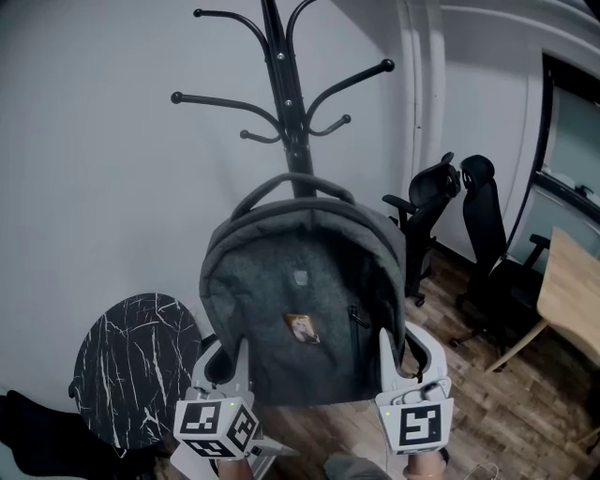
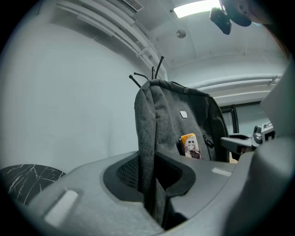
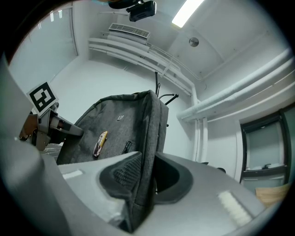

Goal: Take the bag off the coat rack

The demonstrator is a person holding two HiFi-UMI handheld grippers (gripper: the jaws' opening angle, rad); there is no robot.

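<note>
With left gripper (image 1: 228, 361), clenched on the lower left edge of the bag (image 1: 300, 309), grey fabric pinched between both pads; with right gripper (image 1: 410, 354), clamped likewise on the lower right edge. Held upright in front of the rack (image 1: 286, 103), top handle below the hooks, in line with the pole. Lower left: marble table (image 1: 141, 366). Right: 2 chairs (image 1: 450, 216).

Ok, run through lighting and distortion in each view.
Head view: dim, soft light, grey fabric backpack sharp. Left gripper view: fisheye bending, black corners, bright ceiling strip light blown out. Right gripper view: same fisheye curve, white wall pipes bowed.
</note>
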